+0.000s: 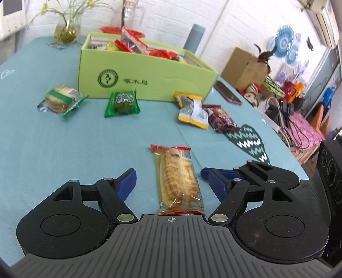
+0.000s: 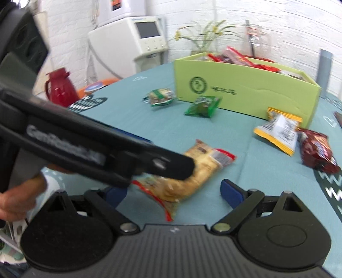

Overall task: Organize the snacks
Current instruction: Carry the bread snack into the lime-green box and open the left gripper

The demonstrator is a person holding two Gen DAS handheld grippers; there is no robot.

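A clear-wrapped pastry snack (image 1: 178,179) lies on the teal tablecloth between the open fingers of my left gripper (image 1: 171,178). It also shows in the right wrist view (image 2: 192,171), partly under the left gripper's black body (image 2: 106,154). My right gripper (image 2: 173,192) is open and empty just before it. A green box (image 1: 147,72) holding several snacks stands at the back. A green-banded cracker pack (image 1: 61,98), a green packet (image 1: 121,103), a yellow packet (image 1: 192,111) and a dark red packet (image 1: 221,120) lie in front of it.
A vase with flowers (image 1: 66,30), a glass jug (image 1: 128,15) and a grey cylinder (image 1: 194,38) stand behind the box. A phone (image 1: 227,92) lies right of it. A red jug (image 2: 58,86) stands off the table's left edge.
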